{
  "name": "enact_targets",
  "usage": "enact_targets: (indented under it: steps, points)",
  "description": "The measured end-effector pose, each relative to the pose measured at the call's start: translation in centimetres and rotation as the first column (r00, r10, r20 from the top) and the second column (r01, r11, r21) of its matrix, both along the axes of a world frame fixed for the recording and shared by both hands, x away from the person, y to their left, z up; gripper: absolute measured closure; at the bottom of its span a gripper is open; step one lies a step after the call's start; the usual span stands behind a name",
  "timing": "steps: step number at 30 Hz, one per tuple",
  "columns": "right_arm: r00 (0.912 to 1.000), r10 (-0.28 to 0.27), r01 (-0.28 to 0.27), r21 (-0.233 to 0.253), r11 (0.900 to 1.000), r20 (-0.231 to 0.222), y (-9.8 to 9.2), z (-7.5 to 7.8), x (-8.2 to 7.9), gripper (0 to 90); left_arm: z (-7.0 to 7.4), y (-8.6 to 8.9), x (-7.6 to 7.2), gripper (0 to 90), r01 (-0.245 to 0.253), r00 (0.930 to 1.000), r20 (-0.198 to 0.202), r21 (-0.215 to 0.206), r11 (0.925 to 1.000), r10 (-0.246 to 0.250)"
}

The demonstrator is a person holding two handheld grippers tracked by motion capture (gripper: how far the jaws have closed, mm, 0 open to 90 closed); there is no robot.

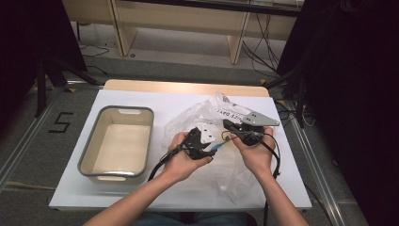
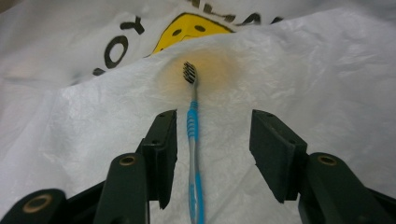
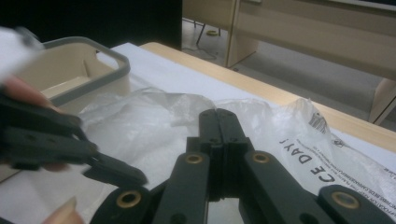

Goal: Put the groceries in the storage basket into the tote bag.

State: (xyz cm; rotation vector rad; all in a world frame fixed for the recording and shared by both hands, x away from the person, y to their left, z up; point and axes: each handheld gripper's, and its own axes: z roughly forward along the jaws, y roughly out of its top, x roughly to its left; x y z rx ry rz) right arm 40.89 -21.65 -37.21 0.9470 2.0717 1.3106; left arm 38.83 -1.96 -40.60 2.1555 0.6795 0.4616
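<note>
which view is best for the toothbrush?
Left gripper view: the toothbrush runs full length between the open jaws, bristles against the plastic bag. The high view gives a blue sliver by the left gripper. The right gripper view has bag and bin.

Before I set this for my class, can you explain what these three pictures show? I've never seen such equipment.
No robot here: a person sits at a table and holds a hand-worked gripper in each hand. The high view looks down from above; the other two come from cameras riding on each gripper. On the table lie a grey-rimmed tub and a crumpled plastic bag. The left gripper has its fingers open, with a blue toothbrush lying on the bag between them, not yet pinched. The right gripper has its fingers shut; whether they pinch the bag can't be told.
</note>
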Motion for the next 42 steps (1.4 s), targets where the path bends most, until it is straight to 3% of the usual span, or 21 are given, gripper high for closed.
enact_targets:
  steps: [5,9,14,17,20,25,31,35,36,39,42]
  points:
    - [0.9995,0.014,-0.014,-0.024,1.000,-0.028,-0.1,-0.7,-0.3,90.0,0.8,2.2,-0.9,51.0,-0.026,0.9994,-0.024,-0.046,0.9986,0.025]
    - [0.9969,0.033,-0.037,-0.052,0.998,-0.071,-0.1,-1.8,-0.7,90.0,0.8,3.7,-1.0,51.0,-0.058,0.9979,-0.033,-0.059,0.9966,0.056]
    - [0.9883,0.061,-0.074,-0.087,0.993,-0.140,-0.1,-3.4,-0.9,90.0,1.0,4.6,-1.1,51.7,-0.075,0.9958,-0.057,-0.068,0.9949,0.071]
    - [0.9792,0.079,-0.098,-0.099,0.990,-0.187,-0.1,-4.2,-0.9,90.0,1.4,4.8,-1.1,51.7,-0.087,0.9952,-0.050,-0.075,0.9933,0.084]
    - [0.9659,0.102,-0.134,-0.120,0.984,-0.238,0.2,-5.1,-1.0,90.0,1.7,5.0,-0.9,51.7,-0.105,0.9939,-0.043,-0.087,0.9907,0.101]
    - [0.9366,0.136,-0.191,-0.144,0.971,-0.323,0.6,-6.6,-1.0,90.0,1.4,5.0,-0.5,51.8,-0.116,0.9925,-0.046,-0.077,0.9902,0.113]
    - [0.9059,0.159,-0.240,-0.168,0.956,-0.393,0.7,-7.8,-1.1,90.0,0.6,4.9,0.4,51.2,-0.138,0.9897,-0.044,-0.042,0.9895,0.136]
    - [0.8877,0.172,-0.268,-0.174,0.948,-0.427,0.9,-8.4,-1.3,89.3,-0.6,4.6,0.9,51.2,-0.144,0.9873,-0.069,-0.011,0.9895,0.143]
    - [0.8866,0.178,-0.275,-0.177,0.945,-0.427,0.9,-8.5,-1.3,87.8,-0.9,4.5,1.0,51.2,-0.144,0.9869,-0.075,-0.004,0.9896,0.143]
    - [0.8817,0.185,-0.275,-0.154,0.949,-0.434,0.8,-8.3,-1.4,82.2,-1.8,4.4,1.2,50.4,-0.142,0.9857,-0.091,0.009,0.9899,0.142]
    - [0.8944,0.182,-0.249,-0.116,0.961,-0.408,0.4,-7.7,-1.4,74.0,-2.3,4.4,1.4,48.9,-0.143,0.9841,-0.102,0.029,0.9894,0.145]
